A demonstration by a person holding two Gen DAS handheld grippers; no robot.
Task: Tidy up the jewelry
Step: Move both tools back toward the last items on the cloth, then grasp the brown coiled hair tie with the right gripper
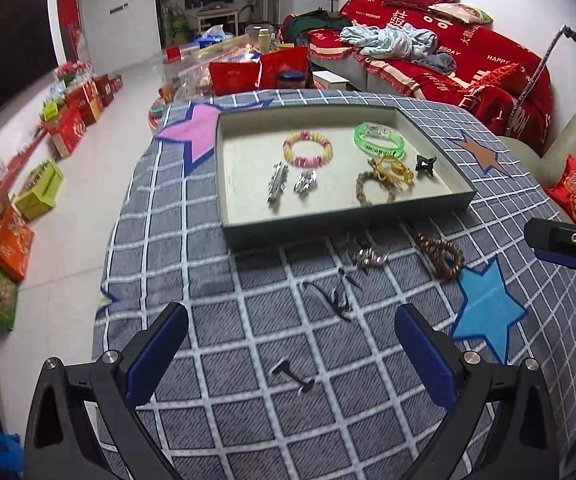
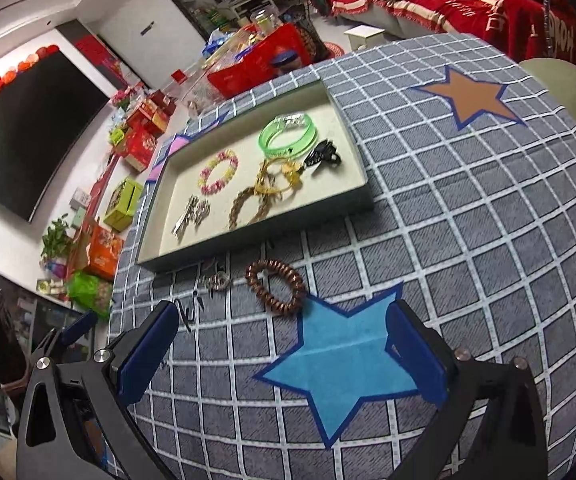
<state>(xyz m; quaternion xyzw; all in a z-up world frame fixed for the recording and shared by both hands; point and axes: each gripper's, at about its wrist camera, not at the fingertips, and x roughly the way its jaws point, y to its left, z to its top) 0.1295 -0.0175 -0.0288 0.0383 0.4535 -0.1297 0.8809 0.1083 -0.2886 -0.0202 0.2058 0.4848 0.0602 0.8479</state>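
A shallow grey tray (image 1: 344, 218) (image 2: 362, 196) on the checked cloth holds a pink-yellow bead bracelet (image 1: 308, 148) (image 2: 217, 171), a green bangle (image 1: 380, 140) (image 2: 288, 136), gold-brown bracelets (image 1: 380, 182) (image 2: 261, 194), silver clips (image 1: 292, 182) (image 2: 191, 214) and a black claw clip (image 1: 425, 164) (image 2: 322, 156). In front of the tray lie a brown bead bracelet (image 1: 442, 256) (image 2: 275, 288), a small silver piece (image 1: 370, 258) (image 2: 217, 280) and black hairpins (image 1: 338, 300) (image 2: 187, 312). My left gripper (image 1: 292, 356) is open and empty above the hairpins. My right gripper (image 2: 281, 360) is open and empty, just short of the brown bracelet.
The cloth has a blue star (image 1: 488, 308) (image 2: 348, 368), a brown star (image 2: 470, 96) and a pink star (image 1: 195, 132). A red sofa (image 1: 448, 52) stands behind the table. Boxes (image 1: 71, 120) line the floor at left. The table edge drops off at left.
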